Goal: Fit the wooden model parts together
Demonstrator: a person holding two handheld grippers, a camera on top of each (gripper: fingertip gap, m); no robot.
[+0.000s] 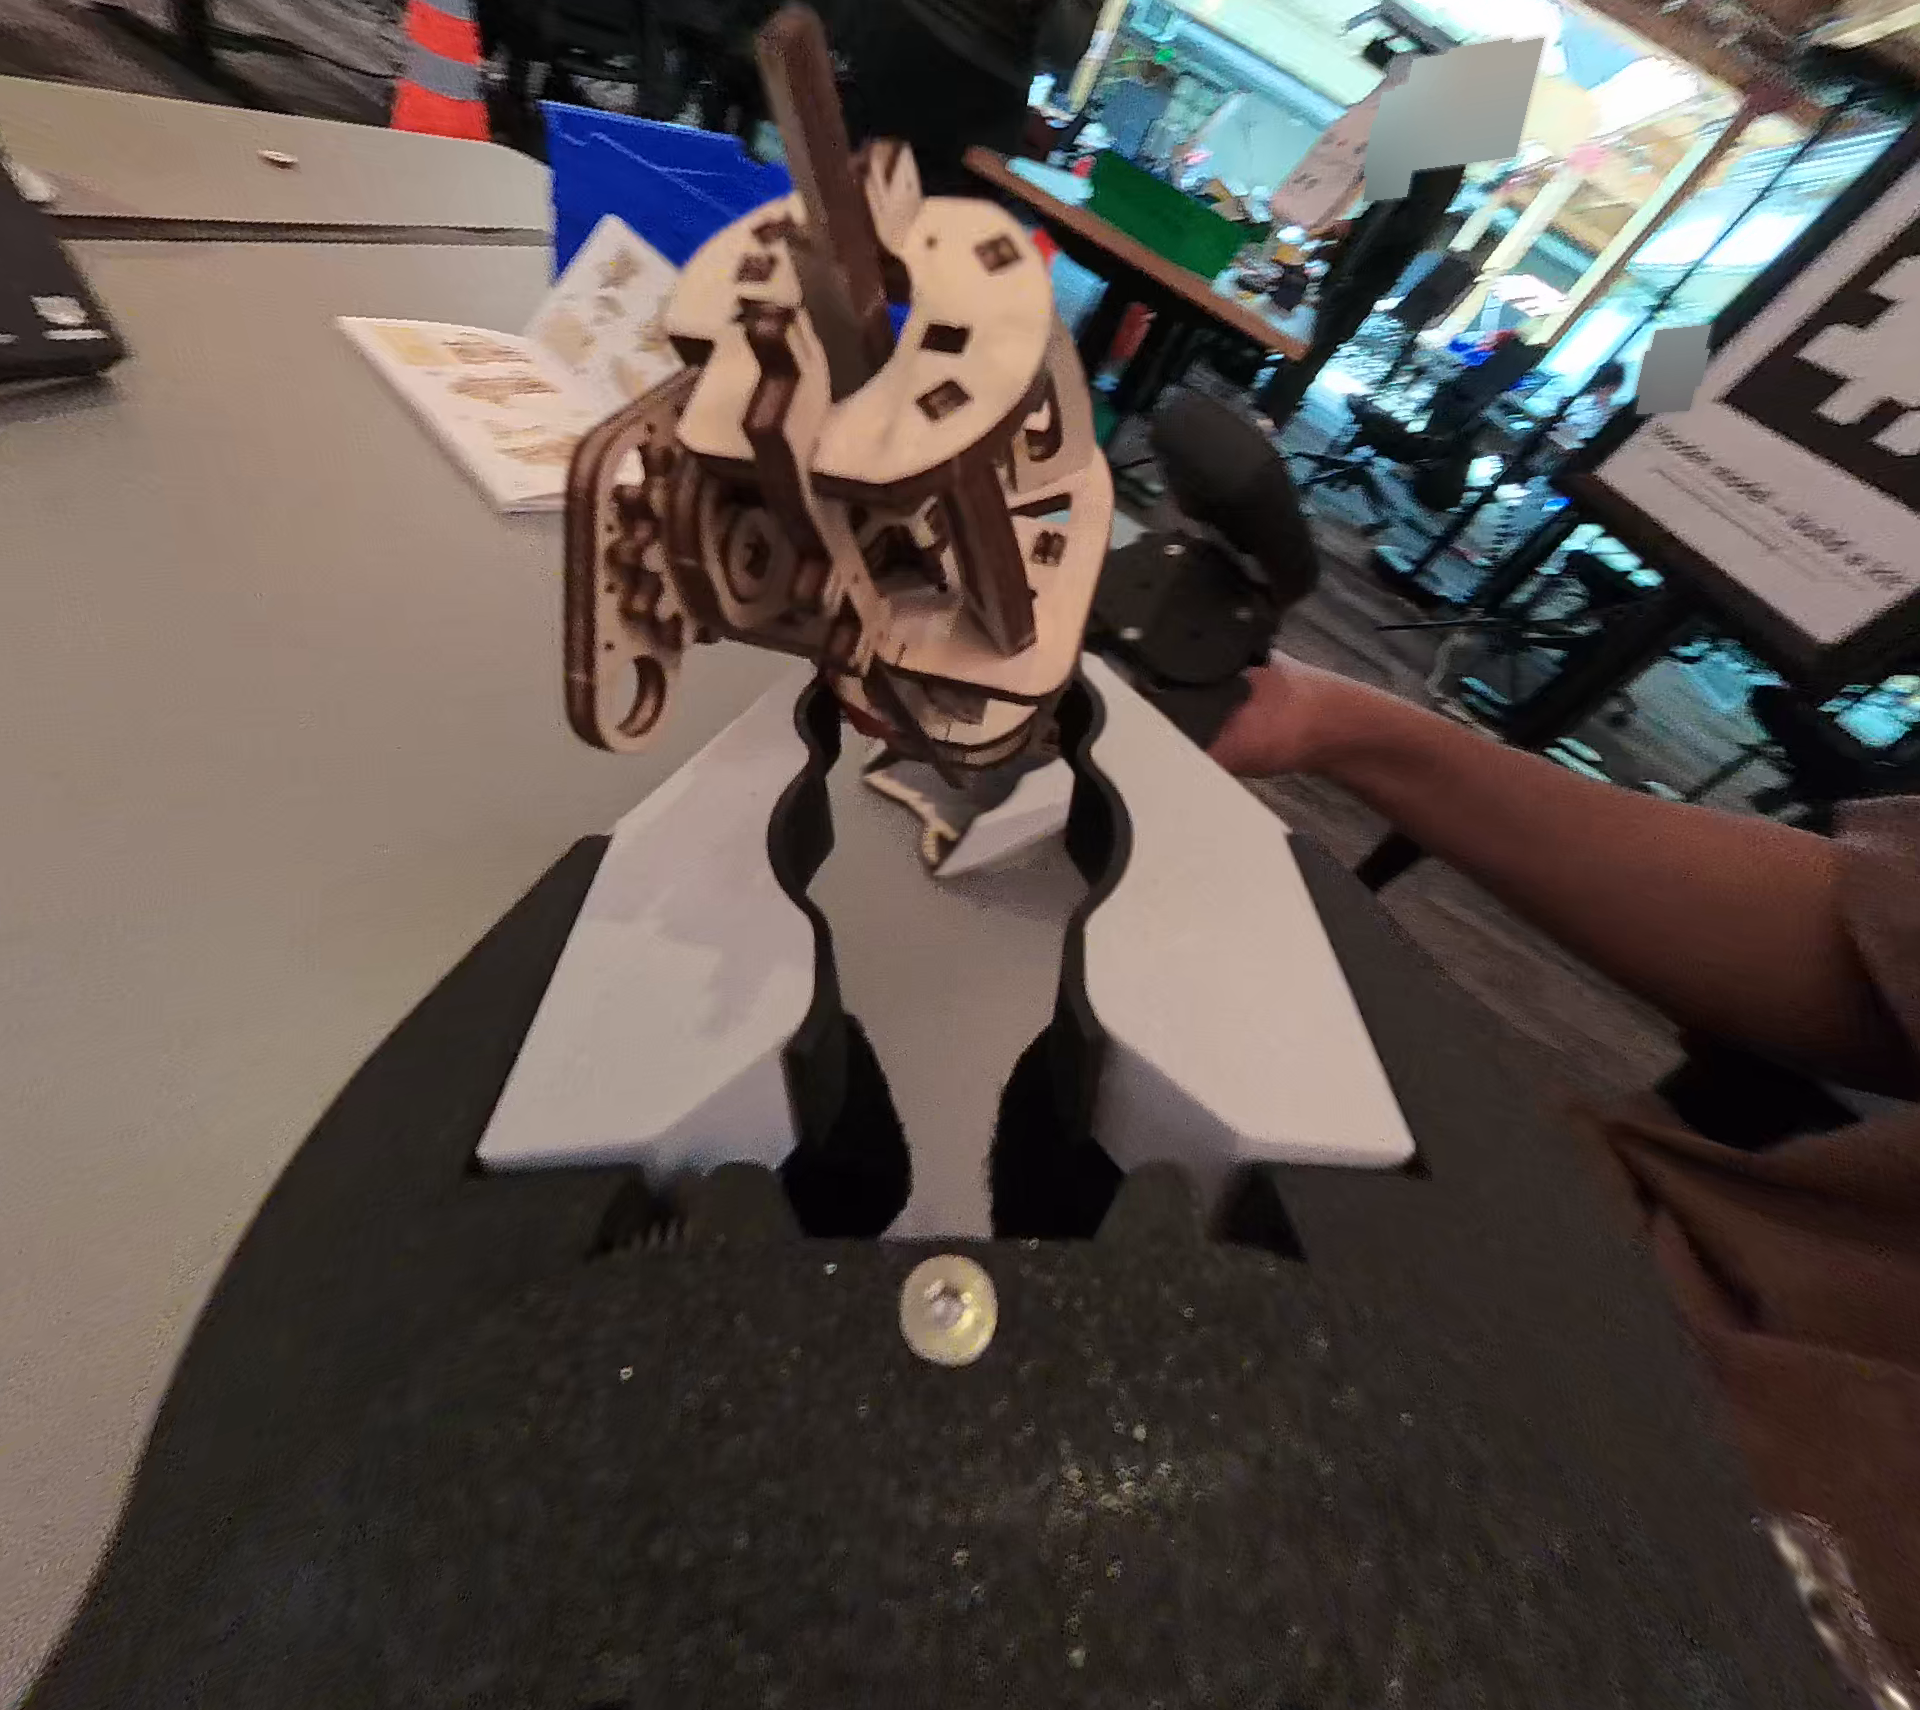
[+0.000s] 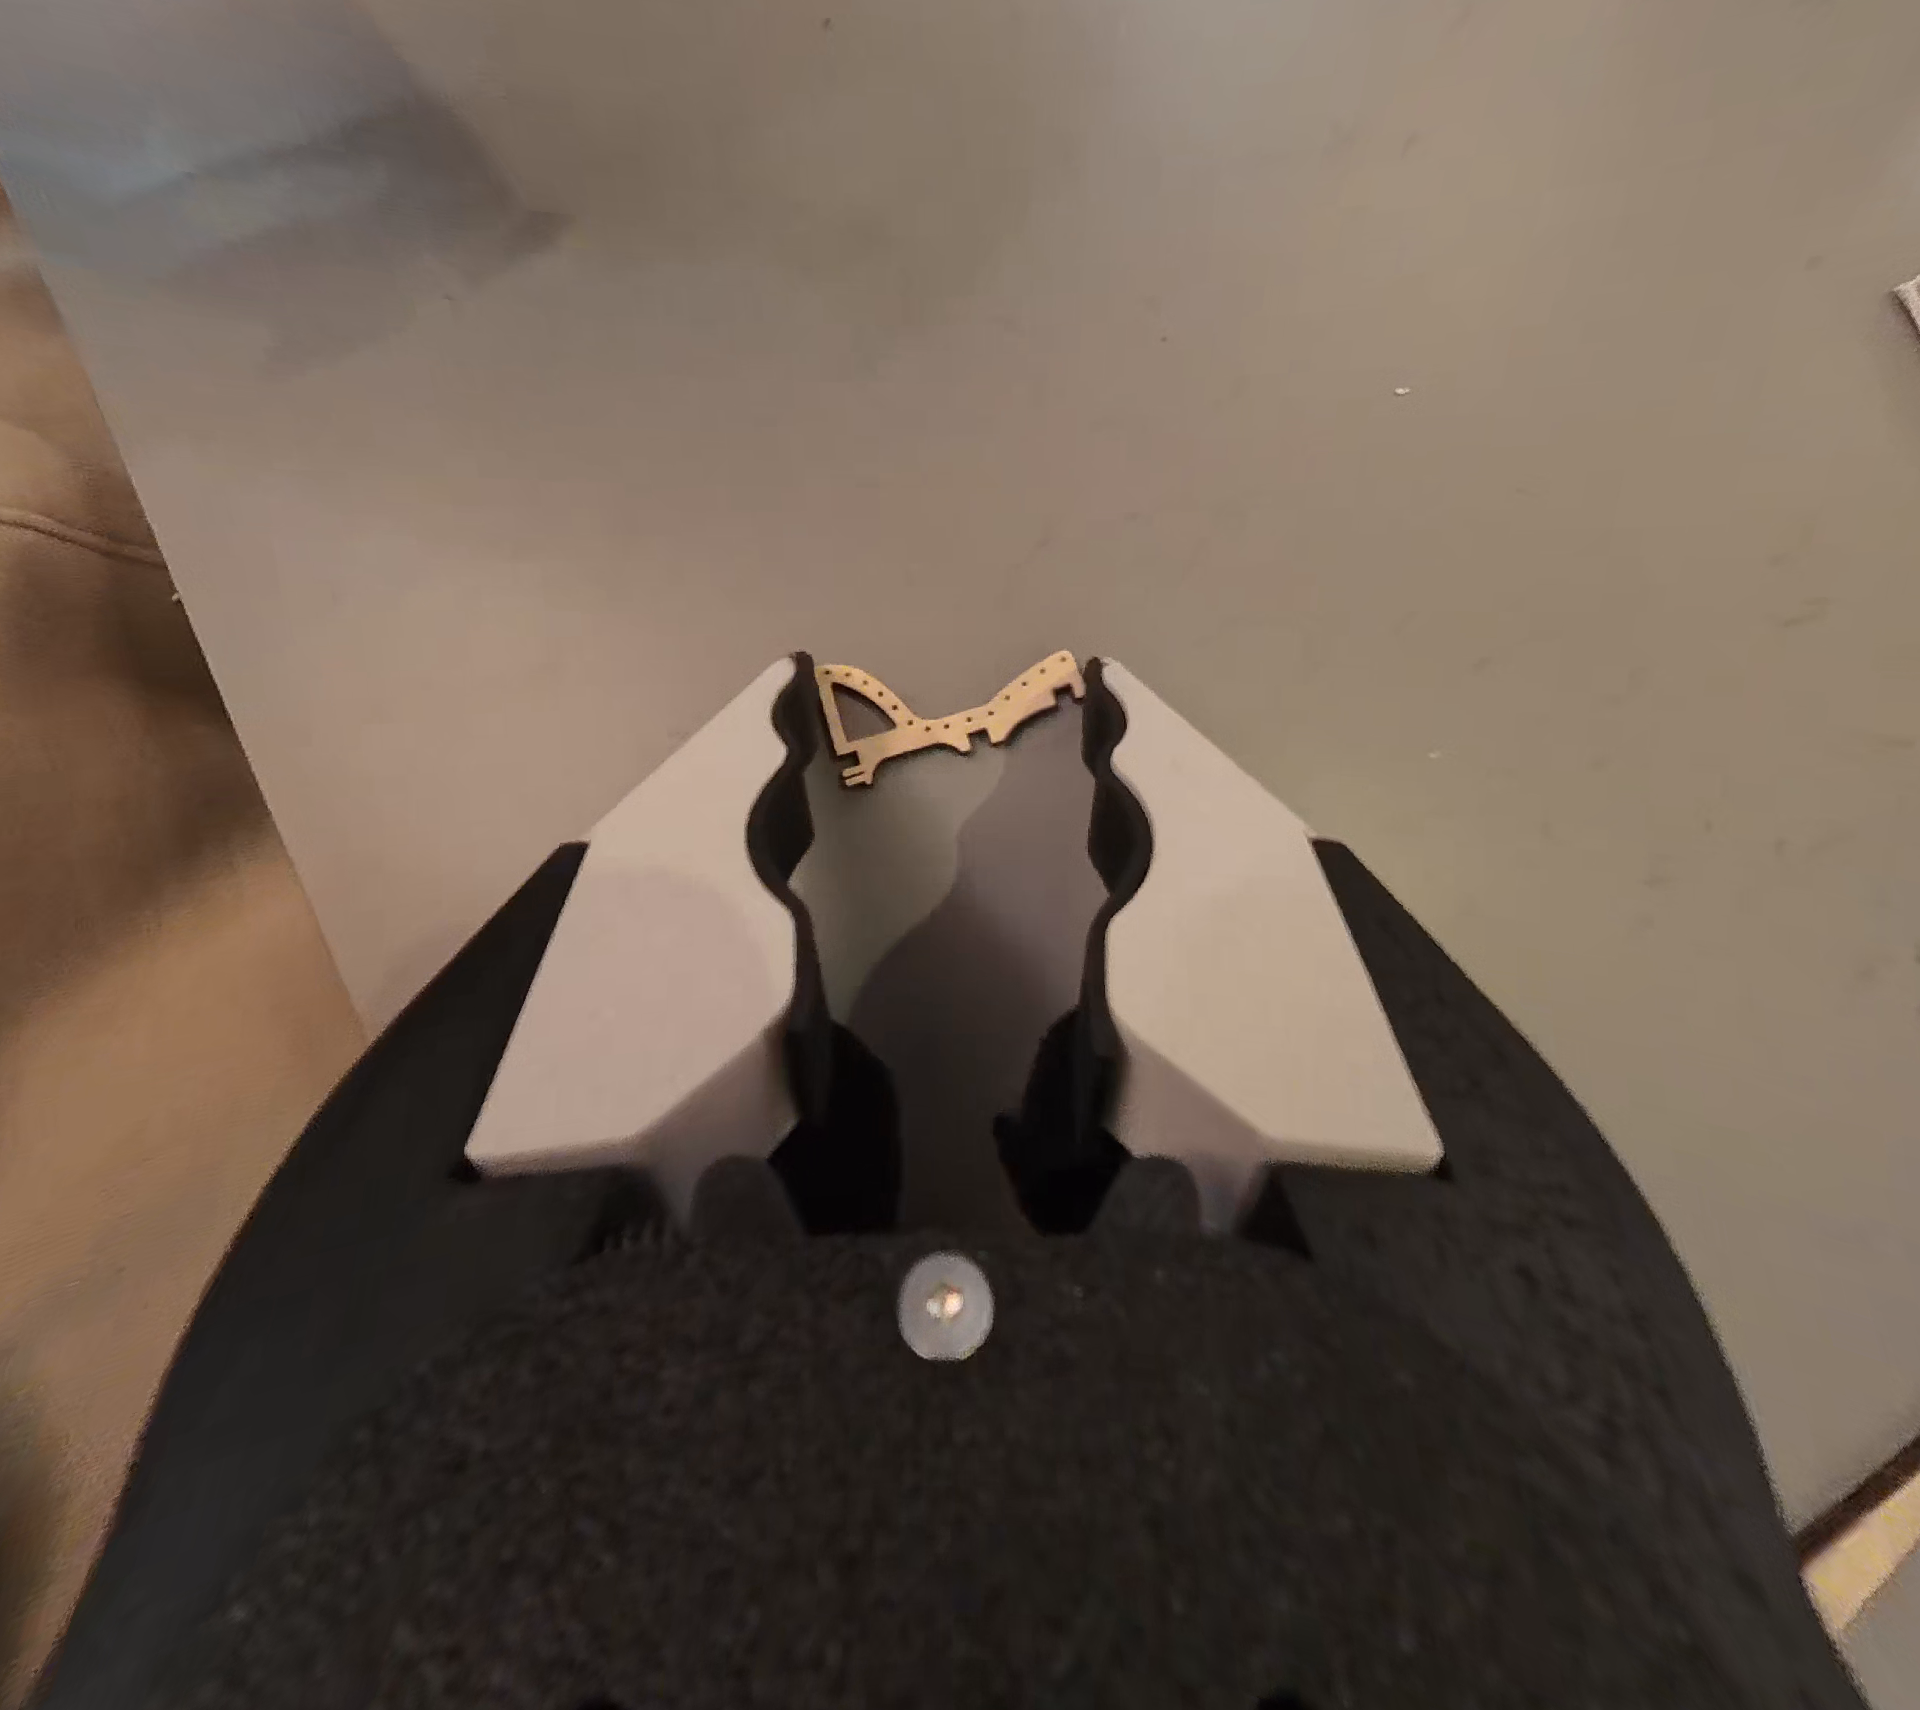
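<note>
Left tool pinched the bottom of the wooden model, which looked mostly built and was held up over the grey worktop, with an open booklet behind it. Right tool gripped a thin wooden piece between its tips, low over the worktop. That piece was not on the model yet, so I think joining it was left.

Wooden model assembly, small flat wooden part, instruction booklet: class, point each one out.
Wooden model assembly [image 1: 873, 455]: left wrist view, on its pale top plate.
Small flat wooden part [image 2: 940, 718]: right wrist view, on its dotted middle strip.
Instruction booklet [image 1: 488, 393]: left wrist view, on the open page.
</note>
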